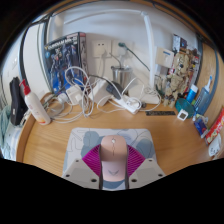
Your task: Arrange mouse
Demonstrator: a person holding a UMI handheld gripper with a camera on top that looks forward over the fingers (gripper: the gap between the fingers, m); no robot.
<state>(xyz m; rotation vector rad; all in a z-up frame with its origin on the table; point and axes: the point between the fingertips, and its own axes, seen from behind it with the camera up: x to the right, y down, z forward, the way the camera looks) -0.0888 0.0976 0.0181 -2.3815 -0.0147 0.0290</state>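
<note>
Gripper view takes in a wooden desk (pixel 50 148) spreading across the middle of the frame, backed by a white wall. Along the desk's far edge, from centre left to centre right, runs a tangle of white cables (pixel 85 98) with a white power strip (pixel 128 104) among them. In the upper left a dark printed box (pixel 64 55) stands upright against the wall. At the bottom centre the gripper (pixel 114 168) has its two grey fingers closed on a pale pink mouse (pixel 114 154), the magenta pads (pixel 95 160) pressing against both its sides. The mouse sits between the fingers, over the near part of the desk.
</note>
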